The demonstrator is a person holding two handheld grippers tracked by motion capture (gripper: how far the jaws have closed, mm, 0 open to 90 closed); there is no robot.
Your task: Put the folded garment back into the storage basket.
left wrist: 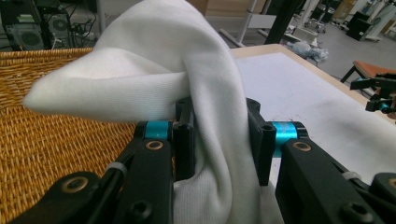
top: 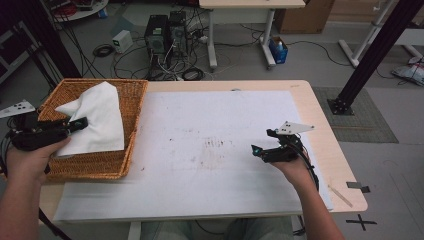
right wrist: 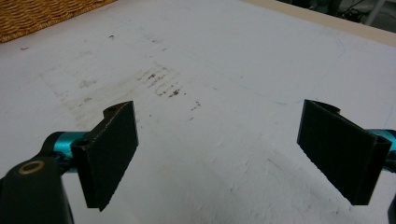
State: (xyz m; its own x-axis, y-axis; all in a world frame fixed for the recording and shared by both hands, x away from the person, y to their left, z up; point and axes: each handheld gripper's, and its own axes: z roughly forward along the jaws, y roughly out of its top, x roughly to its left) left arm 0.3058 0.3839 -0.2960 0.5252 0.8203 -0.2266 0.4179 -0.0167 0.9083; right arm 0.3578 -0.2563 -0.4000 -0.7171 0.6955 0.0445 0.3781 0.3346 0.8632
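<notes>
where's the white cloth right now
The white cloth is at the high view's left, draped over the wicker basket, pinched in the left gripper.

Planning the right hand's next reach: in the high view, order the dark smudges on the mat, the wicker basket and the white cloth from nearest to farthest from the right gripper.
From the right gripper:
1. Dark smudges, mat centre, just left.
2. Wicker basket, table's left end; its near wall comes first.
3. White cloth, inside the basket, held in the left gripper.

No text, label or number seems readable on anything in these views.
</notes>
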